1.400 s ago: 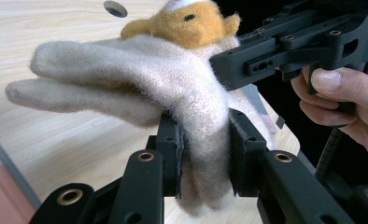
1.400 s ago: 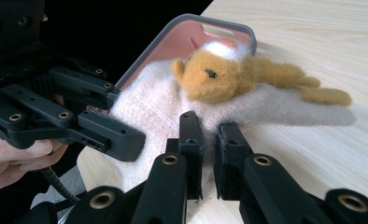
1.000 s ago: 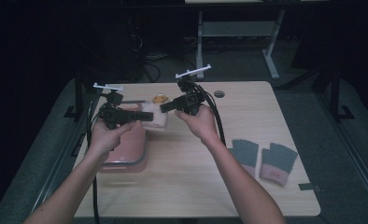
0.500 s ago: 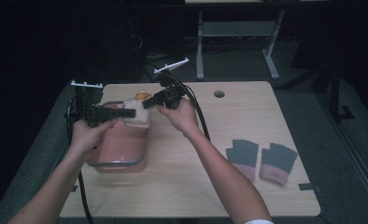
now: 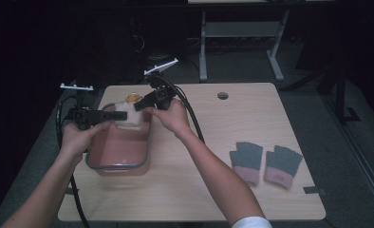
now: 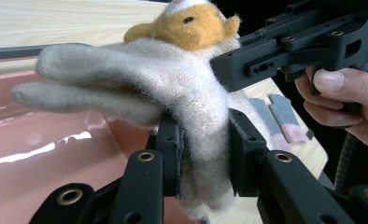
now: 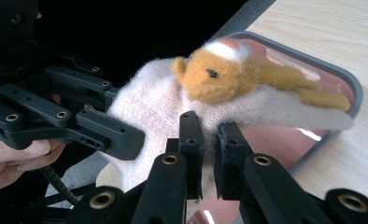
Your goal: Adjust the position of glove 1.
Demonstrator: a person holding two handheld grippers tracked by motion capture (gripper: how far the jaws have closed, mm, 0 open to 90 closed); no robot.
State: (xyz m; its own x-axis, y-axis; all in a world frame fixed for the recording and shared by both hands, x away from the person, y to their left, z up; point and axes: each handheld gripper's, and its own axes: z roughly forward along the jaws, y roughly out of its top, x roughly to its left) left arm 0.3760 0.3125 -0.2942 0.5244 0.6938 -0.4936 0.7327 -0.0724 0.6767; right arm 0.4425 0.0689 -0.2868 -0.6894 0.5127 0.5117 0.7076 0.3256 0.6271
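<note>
A cream knitted glove (image 5: 128,119) with an orange animal face hangs over the far end of a pink bin (image 5: 118,167). Both grippers are shut on it. My left gripper (image 5: 121,115) pinches it from the left; in the left gripper view its jaws (image 6: 203,154) squeeze the cream wool (image 6: 173,79). My right gripper (image 5: 139,105) pinches it from the right; in the right gripper view its jaws (image 7: 208,149) clamp the glove's edge (image 7: 159,112) just below the orange face (image 7: 219,74). The grippers' tips sit close together.
The grey-rimmed bin (image 7: 313,60) stands at the table's left side, its pink inside (image 6: 42,154) shiny. Two grey gloves with pink cuffs (image 5: 246,161) (image 5: 282,165) lie flat at the right front. A cable hole (image 5: 222,95) is at the back centre.
Both grippers have carried the cream glove to the left, from over the bin's right edge to over its far end. The grey gloves have not moved.
</note>
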